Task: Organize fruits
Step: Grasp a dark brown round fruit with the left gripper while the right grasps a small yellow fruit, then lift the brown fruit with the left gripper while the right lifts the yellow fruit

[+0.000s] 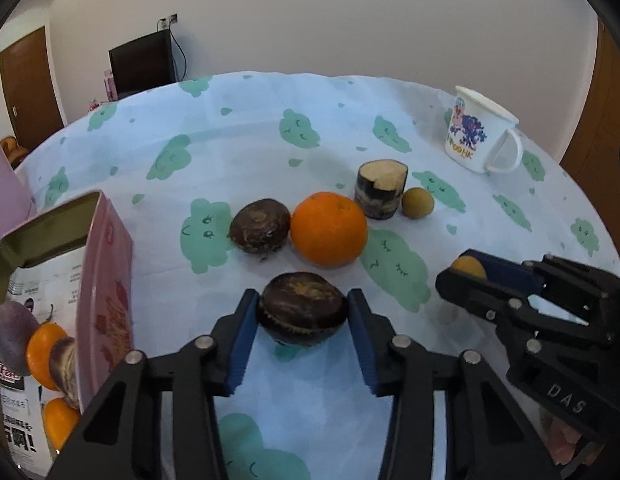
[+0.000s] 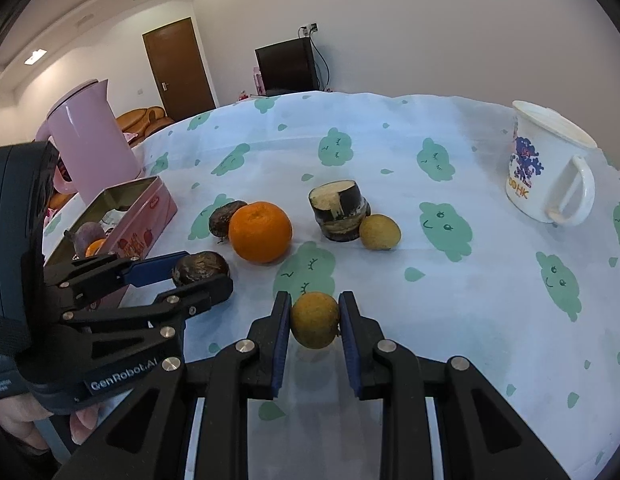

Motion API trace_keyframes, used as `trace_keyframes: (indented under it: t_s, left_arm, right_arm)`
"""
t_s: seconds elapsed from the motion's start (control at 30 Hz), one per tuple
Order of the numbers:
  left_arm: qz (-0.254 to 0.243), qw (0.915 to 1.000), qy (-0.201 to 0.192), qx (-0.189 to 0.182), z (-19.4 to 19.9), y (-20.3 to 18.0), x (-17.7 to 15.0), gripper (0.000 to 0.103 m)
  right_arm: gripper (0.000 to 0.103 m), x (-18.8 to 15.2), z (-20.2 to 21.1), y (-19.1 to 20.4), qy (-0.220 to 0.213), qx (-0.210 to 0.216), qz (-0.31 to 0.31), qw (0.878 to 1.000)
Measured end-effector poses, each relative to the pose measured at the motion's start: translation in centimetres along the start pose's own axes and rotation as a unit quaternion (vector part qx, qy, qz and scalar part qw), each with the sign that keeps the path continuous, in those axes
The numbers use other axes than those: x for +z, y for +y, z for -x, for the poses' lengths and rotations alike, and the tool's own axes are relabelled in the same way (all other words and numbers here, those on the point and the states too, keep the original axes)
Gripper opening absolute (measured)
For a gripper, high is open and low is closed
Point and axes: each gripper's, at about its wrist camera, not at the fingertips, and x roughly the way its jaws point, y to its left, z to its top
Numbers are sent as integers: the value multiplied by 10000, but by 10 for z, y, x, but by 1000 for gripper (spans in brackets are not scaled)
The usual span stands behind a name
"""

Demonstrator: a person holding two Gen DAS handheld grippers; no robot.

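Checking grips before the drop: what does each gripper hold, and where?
Left gripper clamps a dark brown round fruit by its sides; right gripper pinches a small yellow-brown round fruit likewise.

A round surface (image 2: 449, 320) draped in a pale blue cloth printed with green cloud faces. Ahead of the right tongs (image 2: 314, 320) an orange (image 2: 260, 232) rests on the cloth, touching a dark brown fruit (image 2: 221, 218) on its left. Right of the orange stands a short cut stalk section (image 2: 339, 212), upright, with a small yellowish fruit (image 2: 379, 232) against its right side. Far ahead and right of the tongs stands a lidded white mug (image 2: 549, 172). Left of the left tongs (image 1: 302, 316) sits an open pink tin (image 1: 104, 280); beyond it, a pink jug (image 2: 94, 144).
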Motion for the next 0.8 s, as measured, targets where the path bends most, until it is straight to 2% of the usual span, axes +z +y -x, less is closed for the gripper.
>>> trace_keyframes:
  t_s: [0.3, 0.8]
  left_arm:
    - [163, 9995, -221, -159, 8, 7, 0, 46]
    - [-62, 9966, -787, -229, 30, 0, -3, 46]
  right_arm:
    - [26, 0, 6, 1, -161, 5, 24, 9999]
    - [26, -2, 19, 6, -517, 68, 154, 9985]
